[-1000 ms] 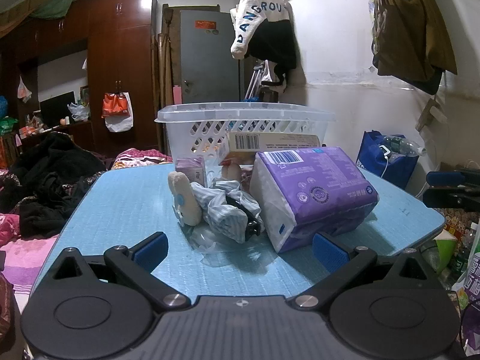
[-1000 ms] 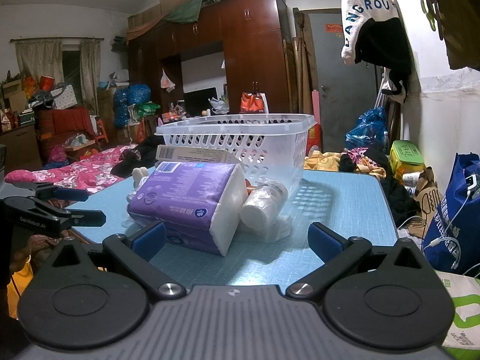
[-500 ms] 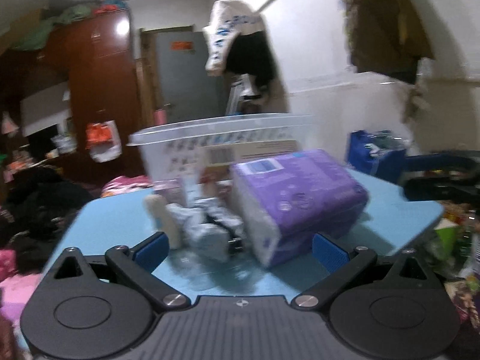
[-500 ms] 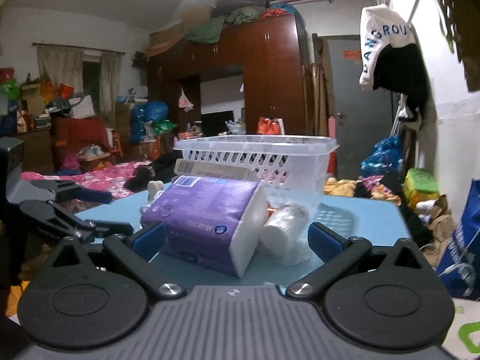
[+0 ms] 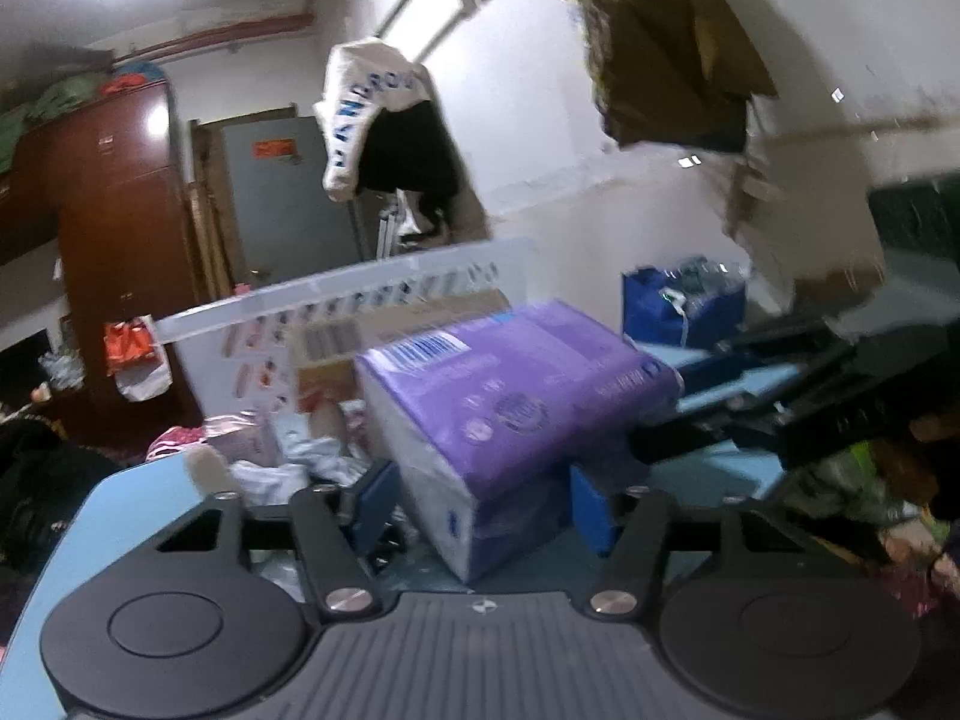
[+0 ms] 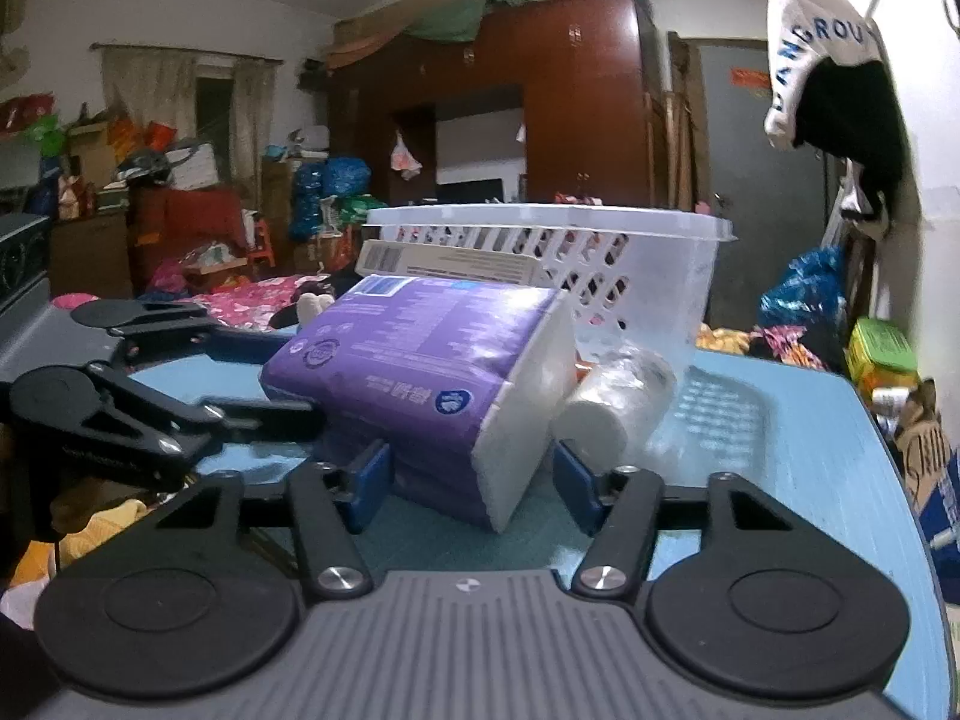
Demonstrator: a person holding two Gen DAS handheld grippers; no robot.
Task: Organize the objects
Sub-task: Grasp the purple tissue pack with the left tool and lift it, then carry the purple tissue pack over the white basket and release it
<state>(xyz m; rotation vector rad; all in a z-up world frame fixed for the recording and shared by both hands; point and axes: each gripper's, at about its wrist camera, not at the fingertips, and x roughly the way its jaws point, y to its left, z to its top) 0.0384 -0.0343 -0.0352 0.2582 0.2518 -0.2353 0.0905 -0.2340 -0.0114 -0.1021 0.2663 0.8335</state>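
Two tools close in from opposite ends on a purple tissue pack point(image 6: 420, 372) lying on the blue worktop point(image 6: 798, 438), just before a white basket point(image 6: 630, 264). The left tool point(image 5: 480, 498) and right tool point(image 6: 468, 483) are both closing, the pack between their jaws; whether the pads press it cannot be told.

My left wrist view is smeared by motion: basket point(image 5: 360, 294) holes and box point(image 5: 384, 336) print unreadable. Purple tissue pack point(image 6: 420, 372) hides the clutter behind it in the right view. Its pad contact I can't confirm.
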